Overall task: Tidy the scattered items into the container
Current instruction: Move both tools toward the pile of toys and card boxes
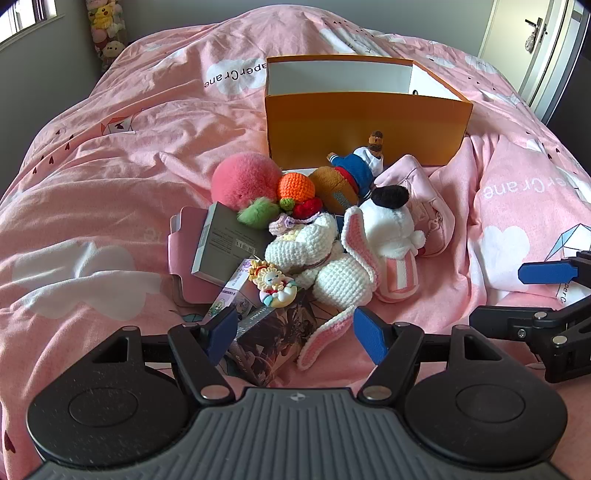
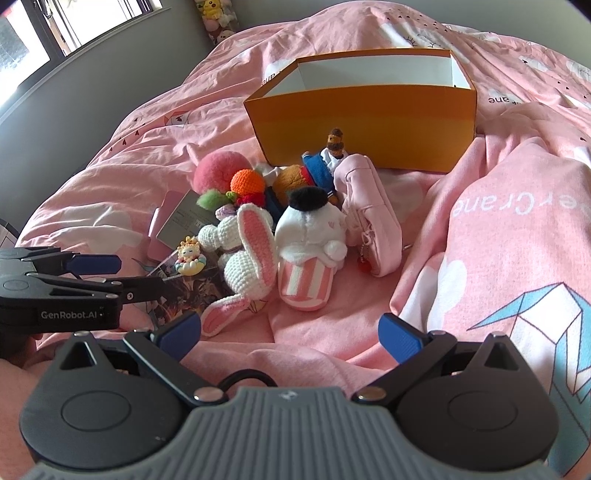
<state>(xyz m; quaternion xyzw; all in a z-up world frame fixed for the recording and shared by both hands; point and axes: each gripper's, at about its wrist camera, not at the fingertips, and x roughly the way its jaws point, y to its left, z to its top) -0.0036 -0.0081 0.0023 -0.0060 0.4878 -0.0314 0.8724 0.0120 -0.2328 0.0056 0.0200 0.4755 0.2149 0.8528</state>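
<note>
An open orange box (image 1: pixel 365 125) (image 2: pixel 365 122) stands on the bed behind a pile of items. The pile holds a pink fluffy ball (image 1: pixel 243 181), an orange crochet fruit (image 1: pixel 295 186), a bear in a blue jacket (image 1: pixel 351 173), a white crochet rabbit (image 1: pixel 317 258) (image 2: pixel 247 254), a white plush in a striped cup (image 1: pixel 391 236) (image 2: pixel 310 243), a pink pouch (image 1: pixel 424 206) (image 2: pixel 369 218), and small boxes (image 1: pixel 225 243). My left gripper (image 1: pixel 295 334) is open just before a dark box (image 1: pixel 273 332). My right gripper (image 2: pixel 290 332) is open, short of the pile.
A pink quilt (image 1: pixel 92 192) with cloud prints covers the bed. A small sun-faced charm (image 1: pixel 271 282) (image 2: pixel 188 254) lies on the boxes. A door (image 1: pixel 532 44) is at the far right. Stuffed toys (image 1: pixel 105 29) hang by the window corner.
</note>
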